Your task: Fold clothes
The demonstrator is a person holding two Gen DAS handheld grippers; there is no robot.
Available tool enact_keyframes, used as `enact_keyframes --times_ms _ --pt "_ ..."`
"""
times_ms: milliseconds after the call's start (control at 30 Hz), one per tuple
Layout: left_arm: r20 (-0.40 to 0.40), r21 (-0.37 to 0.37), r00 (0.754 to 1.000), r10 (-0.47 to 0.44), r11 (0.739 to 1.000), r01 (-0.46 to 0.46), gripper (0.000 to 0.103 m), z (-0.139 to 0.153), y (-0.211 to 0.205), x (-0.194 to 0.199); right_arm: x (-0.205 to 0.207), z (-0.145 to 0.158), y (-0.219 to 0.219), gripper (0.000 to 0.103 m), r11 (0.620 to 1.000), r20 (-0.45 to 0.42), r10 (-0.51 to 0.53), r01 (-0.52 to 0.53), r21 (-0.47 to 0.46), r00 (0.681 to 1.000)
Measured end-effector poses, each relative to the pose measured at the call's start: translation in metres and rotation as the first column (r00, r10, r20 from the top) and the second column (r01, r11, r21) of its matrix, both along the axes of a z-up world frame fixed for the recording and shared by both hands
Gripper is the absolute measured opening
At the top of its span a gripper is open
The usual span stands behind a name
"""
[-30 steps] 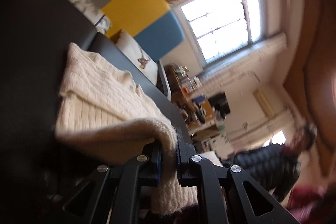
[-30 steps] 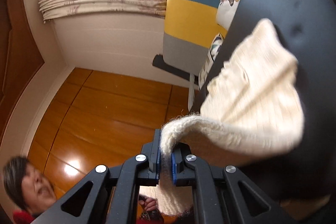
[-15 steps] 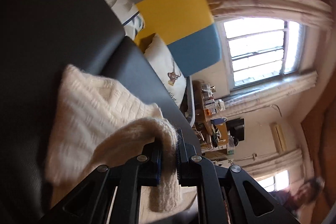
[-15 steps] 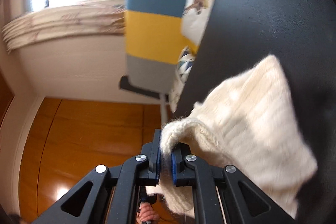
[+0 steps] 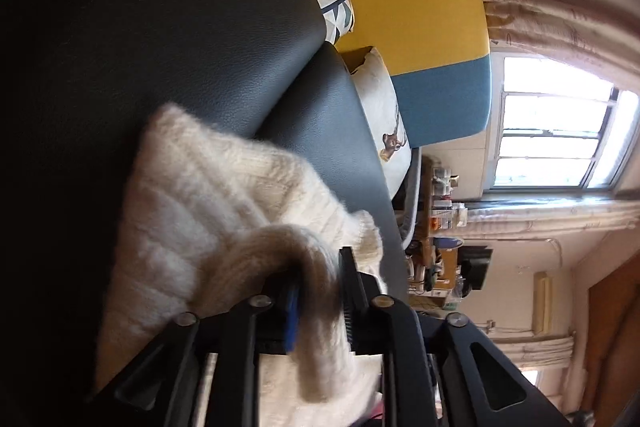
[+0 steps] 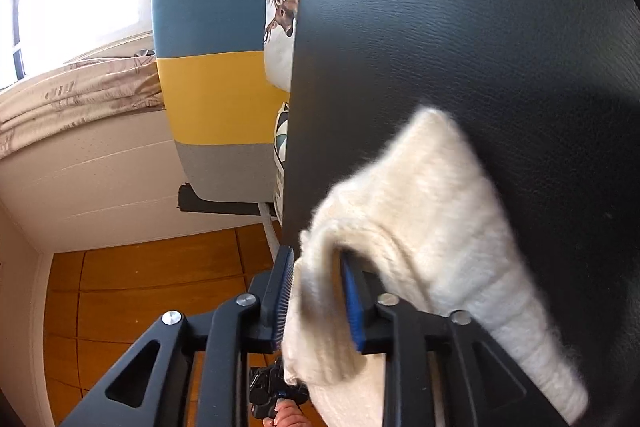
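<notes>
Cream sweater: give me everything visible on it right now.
The cream sweater is a fuzzy ribbed knit, off-white, bunched and partly folded on the dark leather-look surface. It is motion-blurred. A rolled edge of it runs between the fingers of both grippers: the left gripper and the right gripper each have fabric between their blue pads, with the jaws parted wider than the cloth, so the grip looks loose. Its far corner rests on the surface; the near end hangs below the grippers.
</notes>
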State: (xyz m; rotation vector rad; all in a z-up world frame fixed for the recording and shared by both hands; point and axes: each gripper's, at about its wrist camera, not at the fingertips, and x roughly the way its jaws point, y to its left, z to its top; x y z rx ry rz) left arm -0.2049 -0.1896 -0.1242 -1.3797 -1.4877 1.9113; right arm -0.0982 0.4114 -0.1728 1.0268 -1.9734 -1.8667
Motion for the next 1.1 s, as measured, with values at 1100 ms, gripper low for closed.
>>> enact_keyframes --times_ms 1100 --pt "-0.274 -0.817 0.921 -0.276 0.572 -0.071 0.053 0.030 0.112 0.043 -0.075 0.062 -0.254 0.021 0.082 0.217 0.672 -0.361 0.929 0.709"
